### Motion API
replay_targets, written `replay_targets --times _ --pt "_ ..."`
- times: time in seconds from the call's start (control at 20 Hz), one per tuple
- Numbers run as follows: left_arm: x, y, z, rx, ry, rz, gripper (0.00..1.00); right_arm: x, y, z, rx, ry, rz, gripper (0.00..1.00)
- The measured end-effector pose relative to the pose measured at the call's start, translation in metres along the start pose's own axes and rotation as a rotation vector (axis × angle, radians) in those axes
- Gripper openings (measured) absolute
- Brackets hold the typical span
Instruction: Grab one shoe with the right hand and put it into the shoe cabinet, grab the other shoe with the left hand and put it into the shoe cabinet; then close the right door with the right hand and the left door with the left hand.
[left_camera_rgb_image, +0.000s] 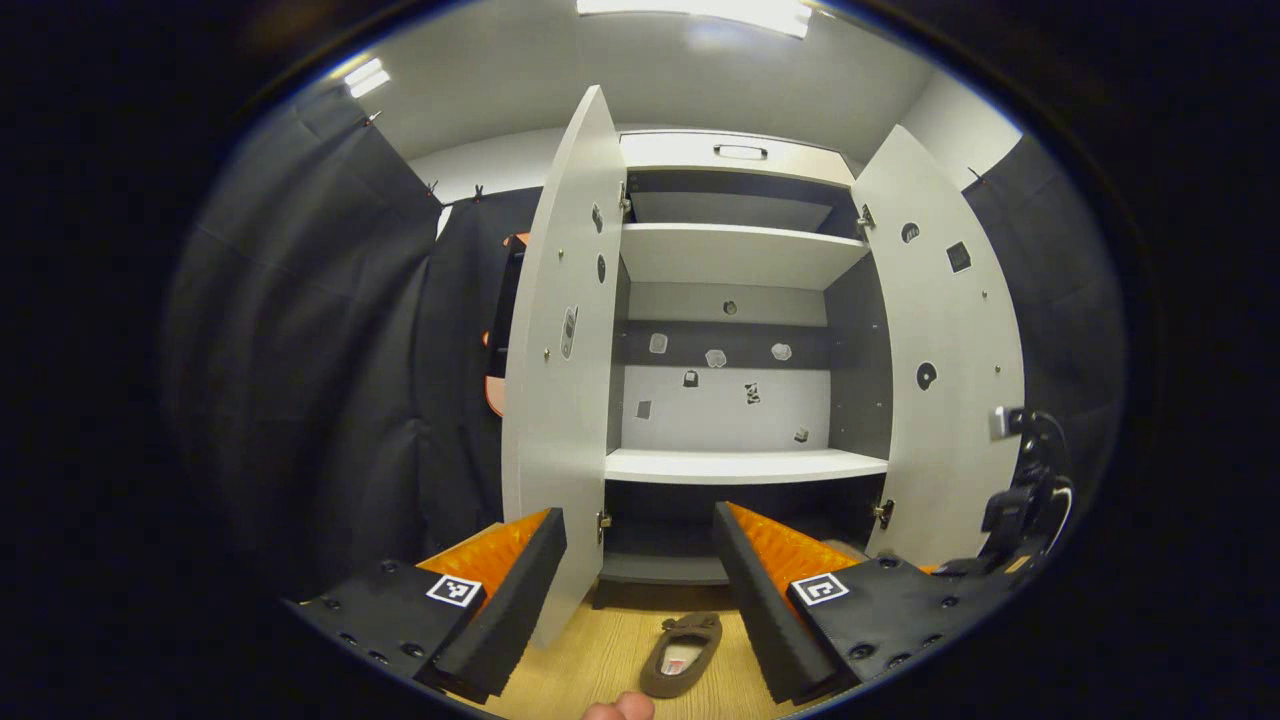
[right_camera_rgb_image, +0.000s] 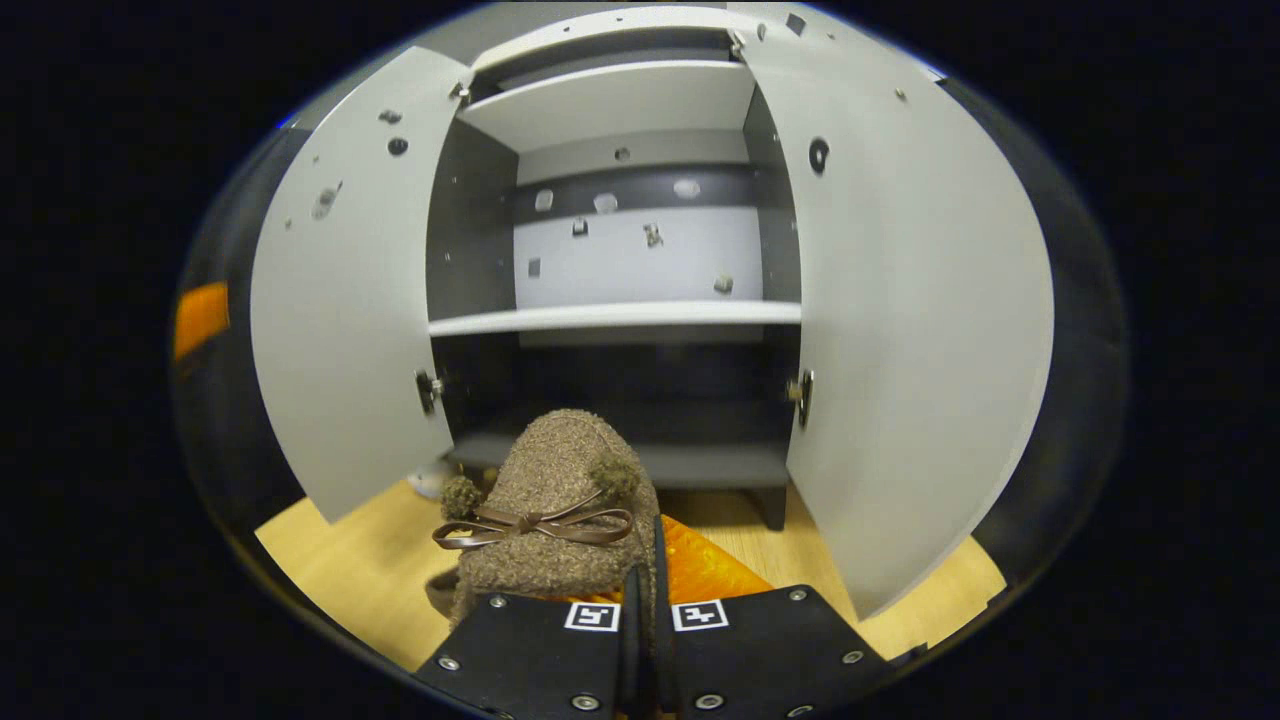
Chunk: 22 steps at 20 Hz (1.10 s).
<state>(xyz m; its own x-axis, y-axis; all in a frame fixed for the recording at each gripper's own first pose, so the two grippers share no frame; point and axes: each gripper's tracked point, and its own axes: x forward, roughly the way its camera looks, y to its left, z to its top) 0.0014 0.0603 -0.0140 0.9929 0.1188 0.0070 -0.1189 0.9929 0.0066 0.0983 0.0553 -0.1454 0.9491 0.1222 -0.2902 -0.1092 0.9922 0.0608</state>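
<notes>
While I hold short of the cabinet:
Right hand-held gripper: clamped on shoe, not yet shelved.
Left hand-held gripper: wide, empty.
Second shoe: on floor.
Doors: both open.

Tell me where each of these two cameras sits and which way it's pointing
Left gripper view: rides on the left gripper, fingers apart, facing the open shoe cabinet; a shoe on the floor, a fingertip at the bottom edge, the other gripper far right.
Right gripper view: rides on the right gripper, lower and closer, holding a brown shoe before the cabinet's bottom shelf.
Shared: the cabinet, both doors open.
</notes>
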Motion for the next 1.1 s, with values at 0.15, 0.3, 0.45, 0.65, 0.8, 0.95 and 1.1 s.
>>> replay_targets --times 0.15,0.3,0.45,0.65,0.8,0.95,1.1 --pt "0.004 -0.002 -0.004 0.015 -0.001 -0.011 0.96 0.011 0.010 0.088 0.002 -0.085 0.004 0.05" --pt "0.004 -0.003 -0.008 0.028 0.005 -0.017 0.96 0.057 0.015 0.155 -0.039 -0.117 -0.006 0.04" --pt "0.004 -0.003 -0.012 0.047 0.016 -0.028 0.96 0.119 0.011 0.192 -0.070 -0.088 -0.019 0.05" --pt "0.001 0.010 -0.020 0.070 0.033 -0.004 0.96 0.212 -0.014 0.208 -0.053 0.023 -0.080 0.05" --pt "-0.001 0.027 -0.042 0.085 0.078 0.050 0.97 0.269 -0.029 0.201 -0.028 0.109 -0.121 0.05" --pt "-0.004 0.040 -0.057 0.072 0.122 0.086 0.97 0.308 -0.051 0.172 0.013 0.224 -0.178 0.06" --pt "-0.001 0.054 -0.060 0.073 0.128 0.117 0.96 0.325 -0.061 0.148 0.078 0.318 -0.181 0.09"
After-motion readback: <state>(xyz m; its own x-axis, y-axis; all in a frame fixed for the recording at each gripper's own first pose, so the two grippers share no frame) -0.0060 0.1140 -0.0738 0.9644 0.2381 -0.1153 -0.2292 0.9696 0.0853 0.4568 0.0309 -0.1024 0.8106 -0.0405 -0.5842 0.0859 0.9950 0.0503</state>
